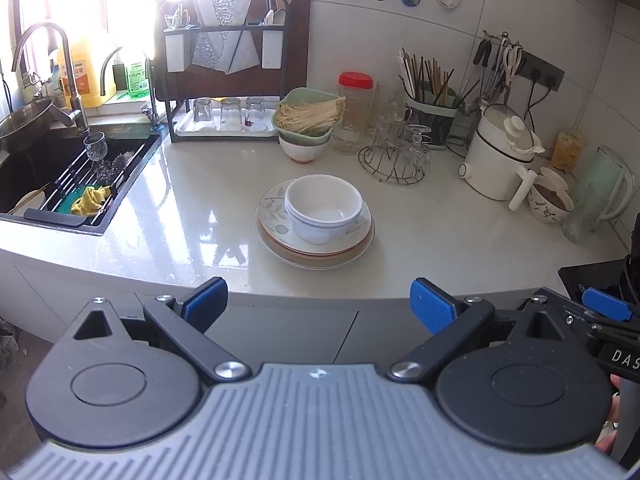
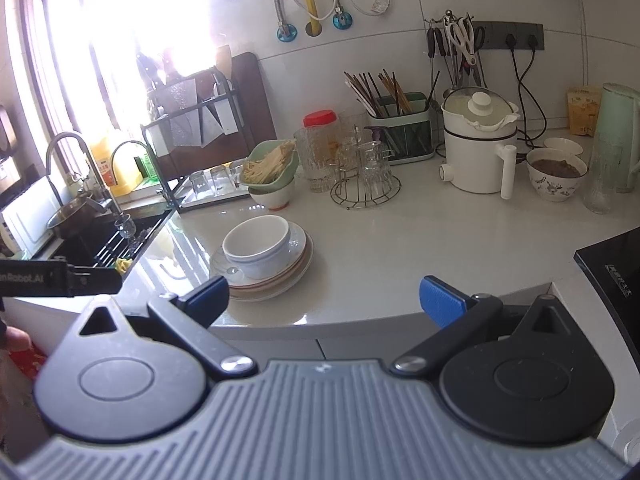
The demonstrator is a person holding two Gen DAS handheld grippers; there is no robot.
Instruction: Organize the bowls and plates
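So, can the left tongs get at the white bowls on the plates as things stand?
Probably yes. The left tongs are open and empty, the bowls sit straight ahead on the plates, and the counter between is bare.

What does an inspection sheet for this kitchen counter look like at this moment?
Surface: pale glossy counter, bare near the front edge.
Job's things: white bowls nested on a stack of plates, mid-counter.
Clutter: green strainer with noodles on a bowl, red-lid jar, glass rack, chopstick holder, white cooker, full patterned bowl.
Grippers: left tongs open, empty; right tongs open, empty; both short of the counter.
Cables: black cords from the wall sockets; white cord higher up.
Surroundings: sink at left with faucet, bright window behind it.
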